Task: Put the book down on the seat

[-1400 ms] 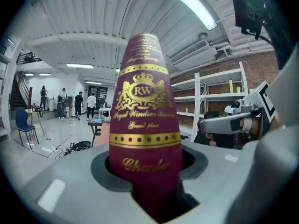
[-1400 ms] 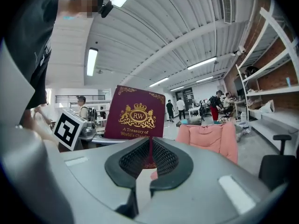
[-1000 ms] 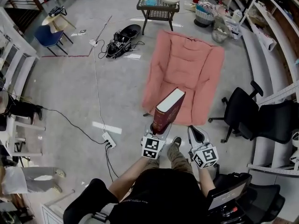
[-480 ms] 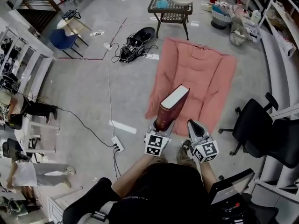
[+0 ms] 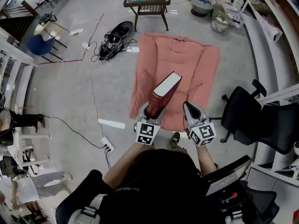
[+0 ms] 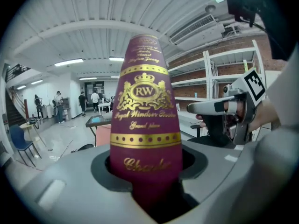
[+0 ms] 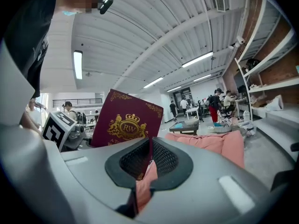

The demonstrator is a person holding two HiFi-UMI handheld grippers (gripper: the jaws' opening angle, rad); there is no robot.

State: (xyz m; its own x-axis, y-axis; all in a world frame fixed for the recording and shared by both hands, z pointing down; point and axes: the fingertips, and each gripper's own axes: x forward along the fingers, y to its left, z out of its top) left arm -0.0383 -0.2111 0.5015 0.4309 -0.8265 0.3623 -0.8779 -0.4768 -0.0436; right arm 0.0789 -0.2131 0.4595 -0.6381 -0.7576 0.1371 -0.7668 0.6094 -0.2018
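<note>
A thick maroon book (image 5: pixel 161 96) with gold print stands tilted upward in my left gripper (image 5: pixel 150 113), whose jaws are shut on its lower end. In the left gripper view its spine (image 6: pixel 145 120) fills the middle between the jaws of the left gripper (image 6: pixel 150 183). The pink cushioned seat (image 5: pixel 187 64) lies just ahead, and the book's top overlaps its front part. My right gripper (image 5: pixel 188 107) hovers beside the book, shut and empty. In the right gripper view, the book's cover (image 7: pixel 126 122) and the seat (image 7: pixel 212 143) show past the right gripper (image 7: pixel 150 155).
A black office chair (image 5: pixel 243 118) stands right of the seat, with shelving (image 5: pixel 275 17) behind it. A wicker side table (image 5: pixel 147 1) is beyond the seat. Black gear (image 5: pixel 114 35) and a cable with a power strip (image 5: pixel 106 146) lie on the floor at left.
Both grippers and the book have travelled forward to the seat. The book's top now overlaps the cushion's front. Neither gripper's jaws have changed.
</note>
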